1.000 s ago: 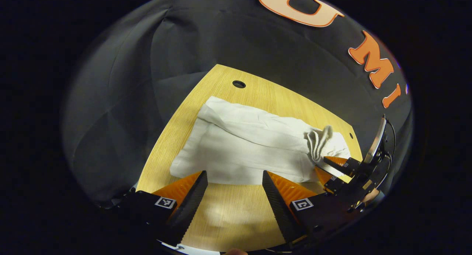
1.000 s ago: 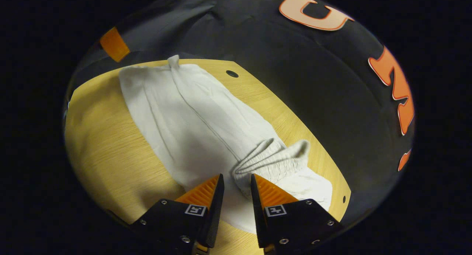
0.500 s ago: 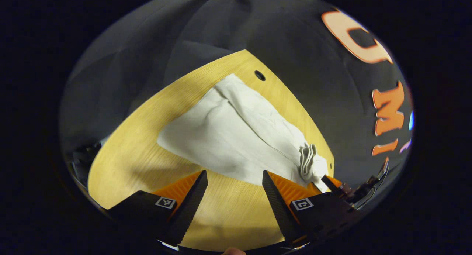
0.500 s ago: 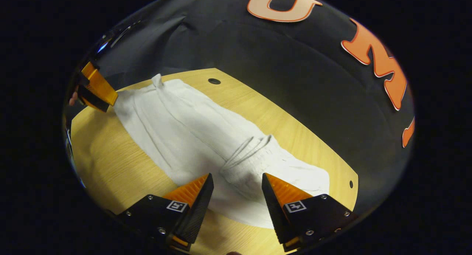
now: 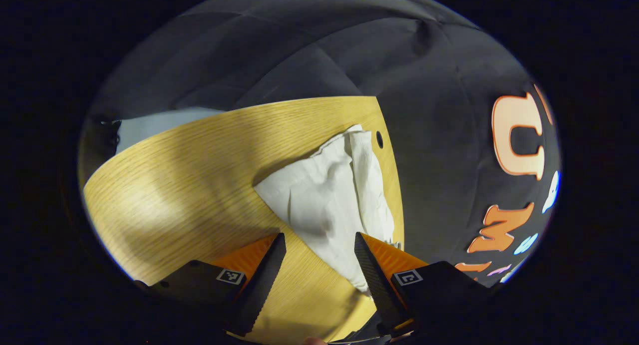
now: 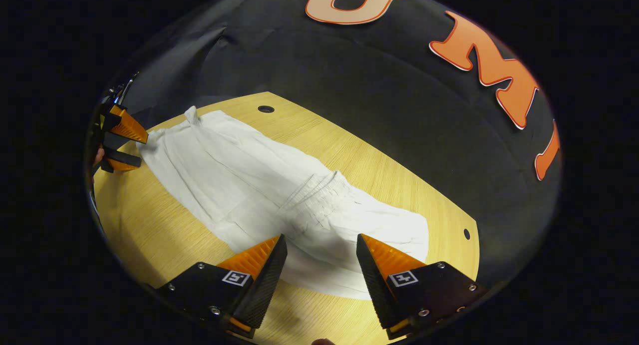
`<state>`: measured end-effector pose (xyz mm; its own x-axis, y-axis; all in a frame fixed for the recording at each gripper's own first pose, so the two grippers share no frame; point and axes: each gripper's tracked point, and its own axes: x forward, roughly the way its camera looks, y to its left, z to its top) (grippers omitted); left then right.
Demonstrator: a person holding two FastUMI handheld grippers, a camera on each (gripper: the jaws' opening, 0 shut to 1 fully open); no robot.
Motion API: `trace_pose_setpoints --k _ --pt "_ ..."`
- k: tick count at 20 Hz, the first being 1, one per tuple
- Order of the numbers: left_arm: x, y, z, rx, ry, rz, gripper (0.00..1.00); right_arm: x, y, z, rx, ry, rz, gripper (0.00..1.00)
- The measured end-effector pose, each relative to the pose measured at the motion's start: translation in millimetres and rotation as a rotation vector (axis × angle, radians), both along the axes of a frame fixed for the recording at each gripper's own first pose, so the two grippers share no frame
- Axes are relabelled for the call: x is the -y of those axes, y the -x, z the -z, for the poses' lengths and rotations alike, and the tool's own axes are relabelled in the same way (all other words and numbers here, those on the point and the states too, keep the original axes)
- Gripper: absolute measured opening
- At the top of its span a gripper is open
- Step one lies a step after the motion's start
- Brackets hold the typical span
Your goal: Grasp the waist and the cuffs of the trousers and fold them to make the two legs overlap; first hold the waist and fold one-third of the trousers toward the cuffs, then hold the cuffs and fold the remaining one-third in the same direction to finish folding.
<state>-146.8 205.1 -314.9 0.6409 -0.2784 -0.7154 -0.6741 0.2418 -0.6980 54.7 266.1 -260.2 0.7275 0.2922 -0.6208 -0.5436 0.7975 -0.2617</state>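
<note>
The white, soft cotton trousers lie limp and light on the pale wooden bench, best pinched at the cuff corners; both the left gripper and right gripper hang released, empty.

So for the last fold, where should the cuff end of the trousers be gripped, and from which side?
Likely at the near corner of the cuff end, where the trousers lie flat on the table. The open left gripper sits just outside that edge, so come in low from there. The waistband is already folded over the middle, leaving the cuff end free to lift toward it.
</note>
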Motion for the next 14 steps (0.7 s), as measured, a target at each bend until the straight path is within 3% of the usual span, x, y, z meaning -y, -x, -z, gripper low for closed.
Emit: trace_pose_setpoints --k 5,10,14 --pt "-2 -44 9 0.093 -0.035 -0.014 0.86 20 -3 -7 -0.006 -0.012 0.054 0.86" --pt "6 -89 18 0.177 -0.070 -0.004 0.87 51 3 -13 -0.015 -0.005 0.106 0.86" --pt "9 -92 42 0.102 -0.117 0.013 0.37 80 5 -18 -0.019 -0.021 0.167 0.86"
